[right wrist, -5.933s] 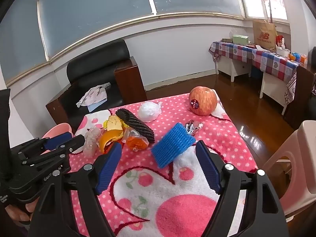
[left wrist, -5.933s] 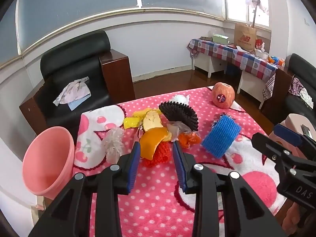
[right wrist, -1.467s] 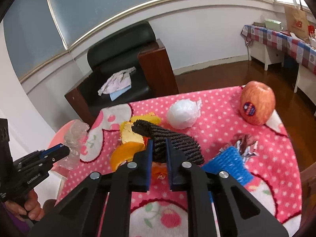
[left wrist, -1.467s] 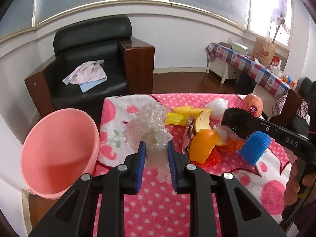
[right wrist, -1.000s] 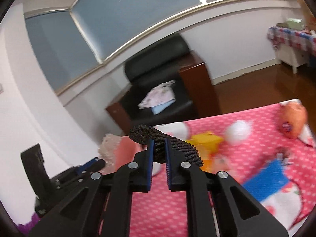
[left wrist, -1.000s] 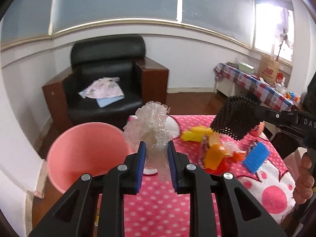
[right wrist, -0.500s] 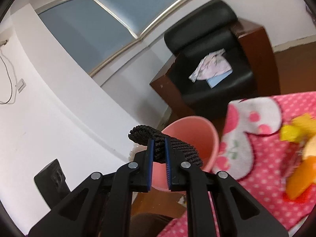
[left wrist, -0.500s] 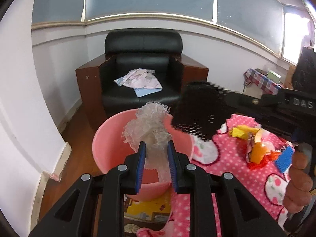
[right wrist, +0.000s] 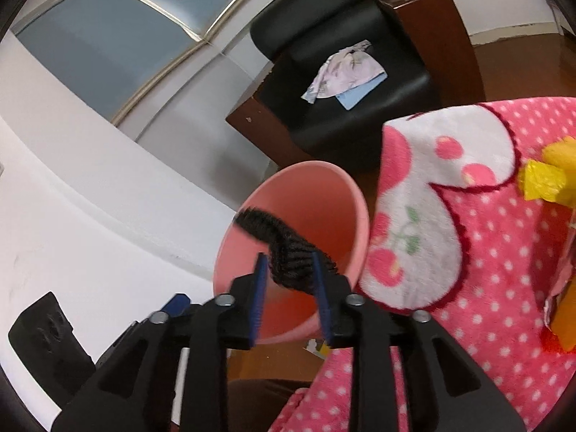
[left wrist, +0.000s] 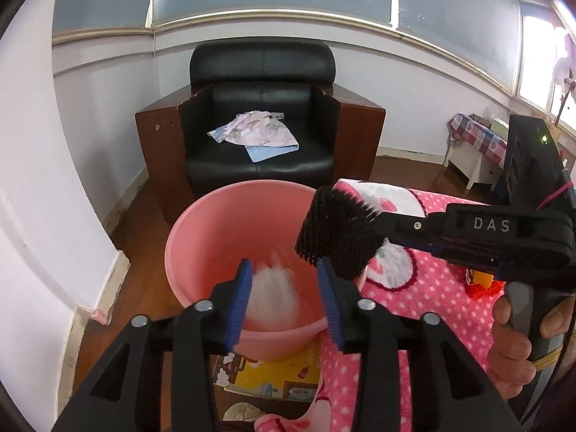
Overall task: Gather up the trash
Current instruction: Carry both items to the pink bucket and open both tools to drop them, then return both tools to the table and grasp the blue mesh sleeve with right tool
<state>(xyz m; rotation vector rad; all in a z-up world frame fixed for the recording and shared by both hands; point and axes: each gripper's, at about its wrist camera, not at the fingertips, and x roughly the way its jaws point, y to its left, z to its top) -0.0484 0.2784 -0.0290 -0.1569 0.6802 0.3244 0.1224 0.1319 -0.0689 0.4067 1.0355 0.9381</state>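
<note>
Hovering over the pink bin on the floor beside the tabletop, both grippers are at the drop-off stage. The left gripper has its jaws spread apart, and the crumpled clear plastic wrap shows as a blurred pale shape between and below them, inside the bin's mouth; it looks released and falling rather than held. The right gripper is poised above the bin's near rim with the black foam net between its jaws. In the right wrist view the jaws stand fairly wide and the net looks motion-blurred, so I cannot tell for certain whether it is gripped or already let go.

As a judgement of progress: one piece of trash is going into the bin and a second is about to follow, and no other trash can be made out in the bin, so this is early in the job. More remains on the pink dotted cloth covering the tabletop: yellow scraps near its far edge, an orange piece toward the right edge, and a bit of red netting seen from the left wrist view. Whatever lies further along the tabletop is out of view, so the full amount left cannot be counted. Each remaining piece will need its own trip to the bin.
</note>
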